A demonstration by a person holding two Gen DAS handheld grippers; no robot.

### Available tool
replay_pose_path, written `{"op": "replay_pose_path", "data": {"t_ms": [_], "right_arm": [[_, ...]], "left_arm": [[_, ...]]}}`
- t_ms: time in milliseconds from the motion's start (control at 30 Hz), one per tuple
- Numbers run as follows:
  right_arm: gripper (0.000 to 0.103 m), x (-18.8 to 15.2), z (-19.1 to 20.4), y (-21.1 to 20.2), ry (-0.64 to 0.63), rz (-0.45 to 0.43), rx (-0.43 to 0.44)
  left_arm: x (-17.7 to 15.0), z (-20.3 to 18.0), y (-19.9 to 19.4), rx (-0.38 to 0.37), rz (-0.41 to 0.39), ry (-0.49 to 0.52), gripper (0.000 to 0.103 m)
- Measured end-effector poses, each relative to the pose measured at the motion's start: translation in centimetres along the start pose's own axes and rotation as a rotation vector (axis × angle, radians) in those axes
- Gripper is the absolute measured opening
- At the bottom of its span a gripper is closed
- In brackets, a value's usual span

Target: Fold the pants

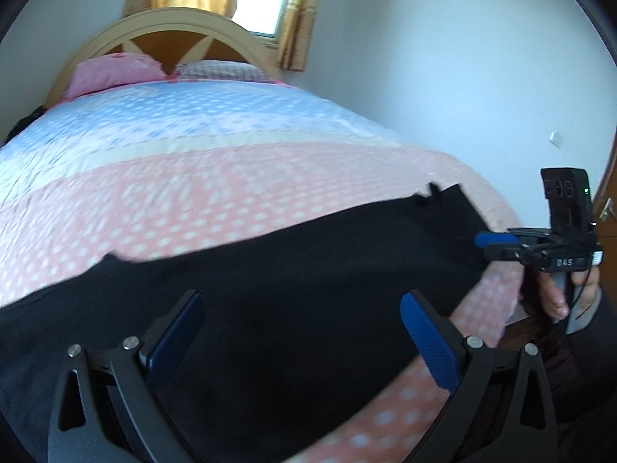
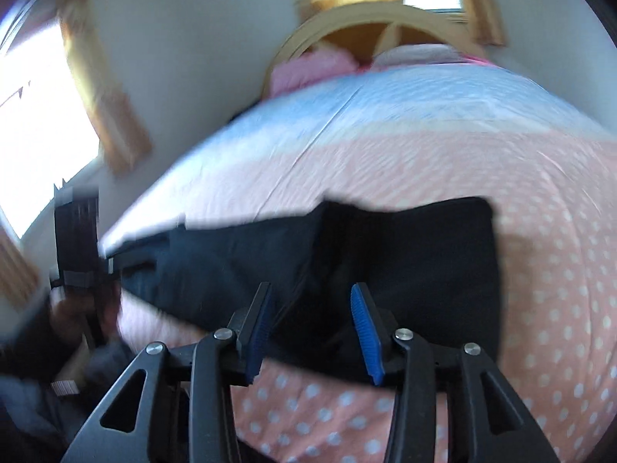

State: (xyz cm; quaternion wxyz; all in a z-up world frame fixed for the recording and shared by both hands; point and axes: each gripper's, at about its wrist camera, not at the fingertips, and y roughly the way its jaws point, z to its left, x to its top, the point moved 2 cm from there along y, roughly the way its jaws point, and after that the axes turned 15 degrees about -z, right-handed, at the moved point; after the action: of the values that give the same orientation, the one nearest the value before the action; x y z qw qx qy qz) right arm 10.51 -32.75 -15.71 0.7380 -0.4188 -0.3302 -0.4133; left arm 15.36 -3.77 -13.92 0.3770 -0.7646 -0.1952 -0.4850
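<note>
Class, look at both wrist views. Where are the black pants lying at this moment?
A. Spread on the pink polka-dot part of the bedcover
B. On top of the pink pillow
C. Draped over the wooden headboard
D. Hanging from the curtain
A: the black pants lie flat across the pink dotted band of the bedcover, well short of the pillow and headboard.

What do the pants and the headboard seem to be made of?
Pants: probably a soft woven cloth, matte black; they lie limp and creased on the bed.
Headboard: apparently wood, pale arched frame with darker orange-brown panels, smooth, slightly glossy finish.
</note>
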Motion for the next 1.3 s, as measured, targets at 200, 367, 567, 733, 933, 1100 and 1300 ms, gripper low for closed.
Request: {"op": "replay_pose_path", "data": {"t_ms": [200, 367, 567, 733, 933, 1100, 1300], "right_arm": [[0.057, 0.6, -5.6, -1.9, 0.213, -0.113, -0.112], [0.057, 1.2, -6.9, -3.5, 0.26, -0.172, -0.143], [0.057, 1.8, -7.4, -3.9, 0.27, -0.197, -0.148], [0.057, 1.9, -7.0, -3.7, 0.247, -0.195, -0.155], [0.058, 1.9, -6.7, -3.3, 0.24, -0.2, -0.168], [0.059, 2.0, -7.3, -3.8, 0.247, -0.226, -0.194], [0.06, 2.1, -7.2, -4.0, 0.241, -0.24, -0.194]], "left_arm": [[1.8, -5.5, 5.2, -0.145, 0.093, -0.018, 0.102], [2.5, -9.4, 10.3, -0.199, 0.161, -0.029, 0.087], [2.4, -11.6, 13.6, -0.202, 0.207, -0.053, 0.084], [1.8, -11.6, 15.2, -0.185, 0.224, -0.112, 0.084], [1.6, -13.2, 15.6, -0.231, 0.253, -0.105, 0.026], [1.7, -13.9, 15.2, -0.251, 0.245, -0.112, 0.011], [4.5, -13.1, 12.4, -0.285, 0.181, -0.168, 0.011]]}}
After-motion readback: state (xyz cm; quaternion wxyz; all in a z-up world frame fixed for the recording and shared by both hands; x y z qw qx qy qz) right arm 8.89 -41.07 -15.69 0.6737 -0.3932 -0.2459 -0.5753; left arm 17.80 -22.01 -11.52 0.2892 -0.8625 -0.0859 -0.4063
